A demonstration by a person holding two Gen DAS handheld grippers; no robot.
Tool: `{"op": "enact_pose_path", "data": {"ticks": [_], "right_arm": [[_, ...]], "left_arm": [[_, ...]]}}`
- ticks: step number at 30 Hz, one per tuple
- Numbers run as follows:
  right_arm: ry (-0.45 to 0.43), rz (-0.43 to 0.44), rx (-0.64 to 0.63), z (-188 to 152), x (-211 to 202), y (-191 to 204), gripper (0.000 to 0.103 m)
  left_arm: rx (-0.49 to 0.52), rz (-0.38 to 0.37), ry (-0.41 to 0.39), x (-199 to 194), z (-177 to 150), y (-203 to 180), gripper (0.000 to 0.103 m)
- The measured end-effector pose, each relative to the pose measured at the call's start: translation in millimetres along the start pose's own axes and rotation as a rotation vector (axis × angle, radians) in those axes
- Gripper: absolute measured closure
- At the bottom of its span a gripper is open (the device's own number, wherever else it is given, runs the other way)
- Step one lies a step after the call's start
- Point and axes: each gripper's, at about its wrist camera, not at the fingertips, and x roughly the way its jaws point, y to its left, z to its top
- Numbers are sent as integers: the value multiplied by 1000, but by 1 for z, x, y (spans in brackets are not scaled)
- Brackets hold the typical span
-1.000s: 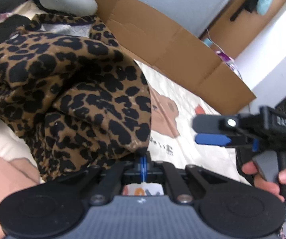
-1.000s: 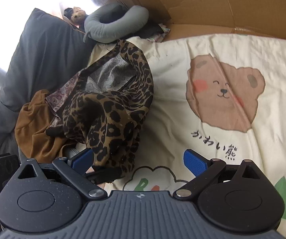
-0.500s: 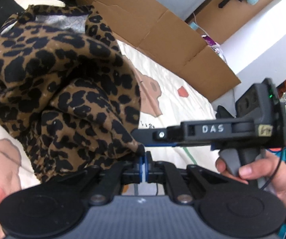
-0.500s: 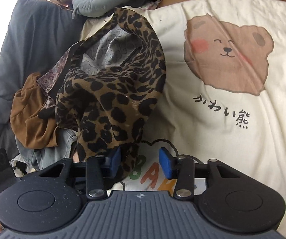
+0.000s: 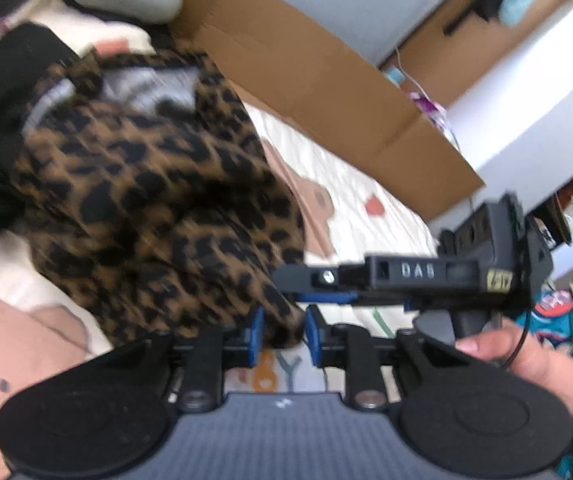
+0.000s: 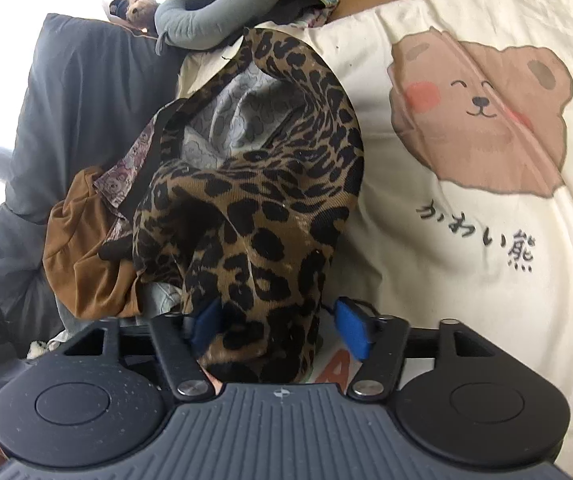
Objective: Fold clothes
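1. The leopard-print garment point(image 6: 254, 200) is bunched up in a heap on the left side of a cream bedsheet point(image 6: 466, 280) with a cartoon bear point(image 6: 482, 120) printed on it. Part of its grey inner side faces up near the top of the heap.
2. Left gripper point(image 5: 283, 334): jaws parted a little, blue pads either side of a small tip of the leopard fabric. The cloth sits in the gap, but the view is blurry and I can't tell if the pads actually touch it.
3. Right gripper point(image 6: 278, 330): jaws wide apart, with the near end of the garment draped down between them. The fabric lies against the left blue pad and sits clear of the right one.
4. In the left wrist view the right gripper point(image 5: 318, 286) comes in from the side, its fingers right at the garment's edge, with a hand point(image 5: 526, 360) on its handle.
5. Around it: a brown cloth point(image 6: 82, 248) and other clothes piled just left of the garment, a grey neck pillow point(image 6: 214, 12) beyond it, flattened cardboard point(image 5: 326, 88) along the far side of the bed.
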Motion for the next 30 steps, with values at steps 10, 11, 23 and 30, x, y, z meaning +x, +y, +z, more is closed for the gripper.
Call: {"op": "enact_pose_path", "data": {"ticks": [10, 11, 23, 30], "right_arm": [[7, 29, 8, -3, 20, 1, 65], [12, 27, 0, -3, 21, 2, 72], [-86, -162, -70, 20, -13, 3, 103], [-160, -186, -88, 33, -27, 17, 103]], "left_arm": [[-75, 213, -93, -1, 49, 27, 59], [-71, 240, -95, 0, 53, 30, 56], [-104, 366, -90, 33, 66, 59, 36], [-91, 353, -41, 50, 59, 61, 36]]}}
